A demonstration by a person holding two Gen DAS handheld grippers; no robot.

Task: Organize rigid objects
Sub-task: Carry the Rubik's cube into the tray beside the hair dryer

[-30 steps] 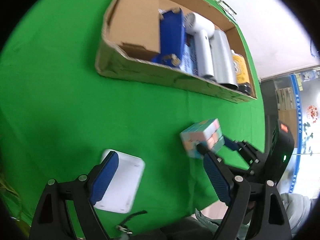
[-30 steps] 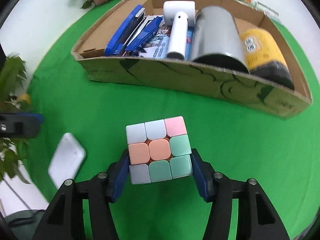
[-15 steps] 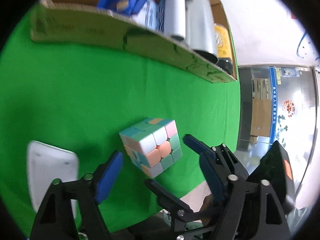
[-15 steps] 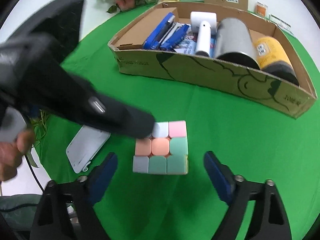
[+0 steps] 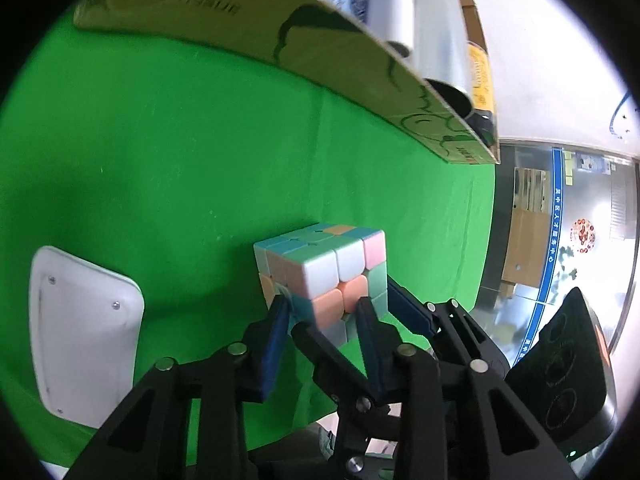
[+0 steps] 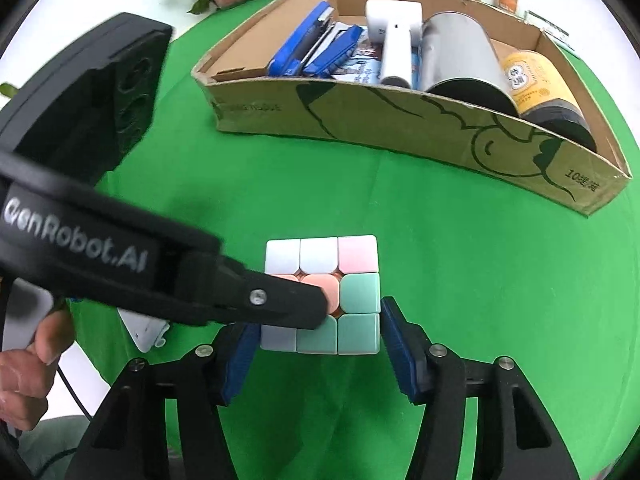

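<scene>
Now our left gripper [image 5: 320,312], well clear of the puzzle cube [image 6: 320,294] a second ago, has dropped onto it, jaws closing on a corner. Our right gripper [image 6: 316,344], which let go half a second ago, is closing again, its jaws flanking the cube's sides, contact unclear. The cube sits on the green tabletop [image 6: 440,264], short of the cardboard box [image 6: 400,128]. We judge this a two-handed regrip before boxing it.

Black gripper [image 6: 316,344], blue-padded jaws, silver screws
</scene>
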